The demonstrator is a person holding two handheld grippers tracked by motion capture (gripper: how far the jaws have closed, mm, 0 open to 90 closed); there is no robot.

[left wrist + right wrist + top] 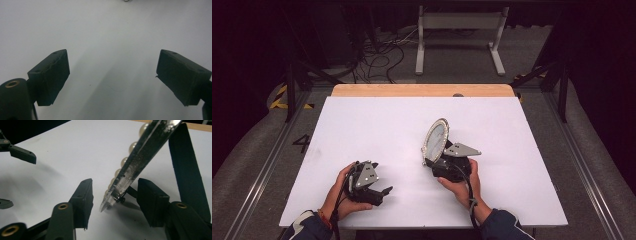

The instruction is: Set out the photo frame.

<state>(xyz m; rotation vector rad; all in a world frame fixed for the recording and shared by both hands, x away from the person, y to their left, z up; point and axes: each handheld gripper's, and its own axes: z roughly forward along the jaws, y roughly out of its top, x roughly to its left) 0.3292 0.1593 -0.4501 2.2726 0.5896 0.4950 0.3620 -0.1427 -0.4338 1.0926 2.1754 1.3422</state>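
Oval pearl-rimmed standing mirror (435, 139) tilted between the parted, untouching right claw (113, 195), left claw (112, 75) spread wide over white table (377, 125)

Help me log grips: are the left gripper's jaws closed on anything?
No: in the left gripper view the left gripper has its jaws wide apart, with bare white table between them.

The white desk (377, 125) lay open across its left half and far side, giving free passage. The one obstacle was the oval mirror (435, 140), standing tilted right of centre between the right gripper (113, 195)'s parted jaws.
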